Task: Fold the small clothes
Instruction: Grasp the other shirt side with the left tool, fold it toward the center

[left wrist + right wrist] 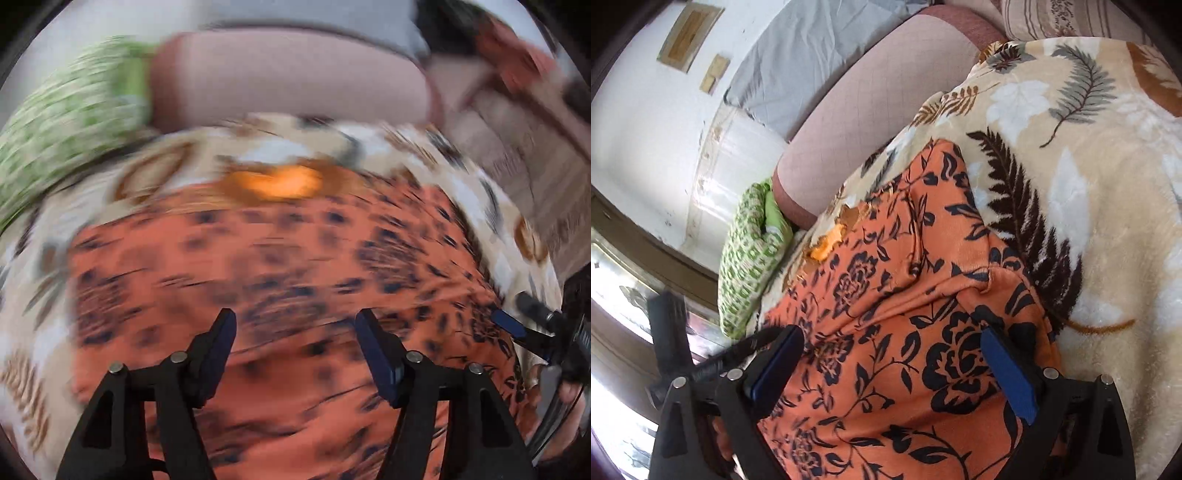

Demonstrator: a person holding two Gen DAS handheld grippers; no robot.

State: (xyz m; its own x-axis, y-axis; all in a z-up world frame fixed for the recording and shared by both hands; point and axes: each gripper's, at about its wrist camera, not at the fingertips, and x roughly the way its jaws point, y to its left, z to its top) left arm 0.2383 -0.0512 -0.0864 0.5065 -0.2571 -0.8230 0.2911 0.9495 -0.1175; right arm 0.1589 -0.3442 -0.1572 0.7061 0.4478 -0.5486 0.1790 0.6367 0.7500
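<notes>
1. Cushion in green-and-white print (750,254) lies far left, beside a pink bolster (871,122).
2. Left gripper (295,336) hovers, fingers apart, empty; view blurred.
3. Orange black-flowered fleece garment (886,332) lies on a beige fern-print blanket (1089,206).
4. Right gripper (890,362) is spread wide, empty.
5. Risk: pinching blanket with garment drags both.

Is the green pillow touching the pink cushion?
Touching. The right wrist view shows the green pillow pressed against the end of the pink cushion, with no gap between them.
</notes>
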